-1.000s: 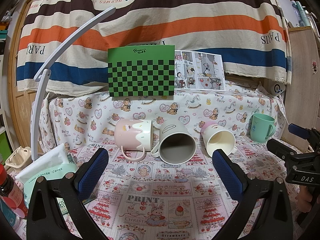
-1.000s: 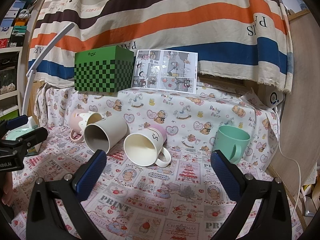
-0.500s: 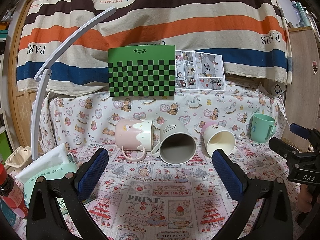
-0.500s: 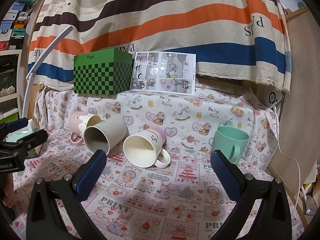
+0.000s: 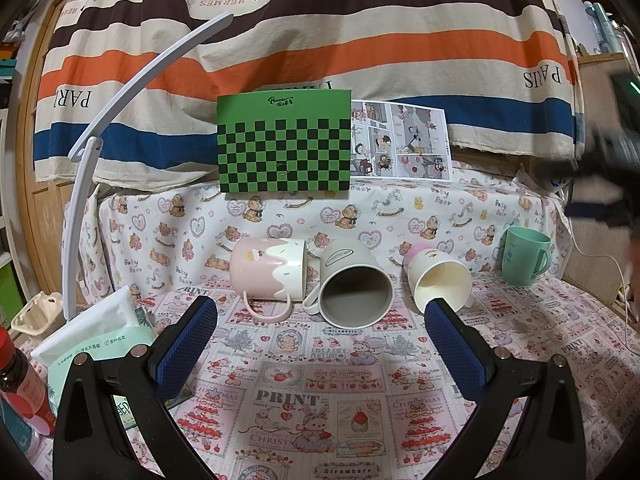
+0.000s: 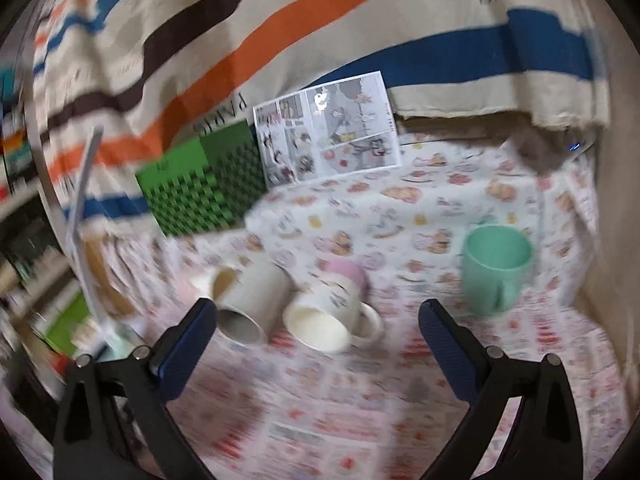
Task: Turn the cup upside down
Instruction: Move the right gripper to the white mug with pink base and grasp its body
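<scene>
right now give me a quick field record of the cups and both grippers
upright cup: green cup, standing on the far right
cups on their sides: pink cup, grey cup, cream cup
left gripper: open, empty, short of the cups
right gripper: open, empty, view blurred
behind cups: green box, comic sheet
surface: printed cloth

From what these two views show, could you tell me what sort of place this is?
Probably a home room set up for recording: a table under a nursery-print cloth, a striped sheet hung as backdrop, and a green checkered box beside household mugs.
</scene>
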{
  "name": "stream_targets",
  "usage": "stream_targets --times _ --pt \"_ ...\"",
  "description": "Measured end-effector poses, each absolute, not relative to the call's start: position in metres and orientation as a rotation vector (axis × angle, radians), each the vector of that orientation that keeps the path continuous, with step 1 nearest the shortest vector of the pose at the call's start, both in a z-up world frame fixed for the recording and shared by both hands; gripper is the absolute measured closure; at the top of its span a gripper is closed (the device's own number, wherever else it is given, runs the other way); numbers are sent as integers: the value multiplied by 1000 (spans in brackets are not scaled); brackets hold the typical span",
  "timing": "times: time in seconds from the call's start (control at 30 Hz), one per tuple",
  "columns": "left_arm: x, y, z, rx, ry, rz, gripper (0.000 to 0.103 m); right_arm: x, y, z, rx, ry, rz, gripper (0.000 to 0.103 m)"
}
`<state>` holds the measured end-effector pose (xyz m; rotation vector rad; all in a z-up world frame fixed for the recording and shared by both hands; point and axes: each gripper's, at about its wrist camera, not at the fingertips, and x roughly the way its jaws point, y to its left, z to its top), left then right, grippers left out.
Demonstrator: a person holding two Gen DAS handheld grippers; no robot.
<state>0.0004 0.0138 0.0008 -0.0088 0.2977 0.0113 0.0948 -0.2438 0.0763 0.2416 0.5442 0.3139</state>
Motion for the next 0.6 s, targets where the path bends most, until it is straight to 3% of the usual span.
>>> stream_targets --times 0.2,0.43,0.6 --pt "1 14 1 -9 298 11 0 175 -241 78 403 817 304 12" --pt "1 14 1 -8 299 12 0 263 -227 -9 535 1177 232 18" --pt "0 13 1 -8 302 12 0 287 -229 -53 684 1279 245 19"
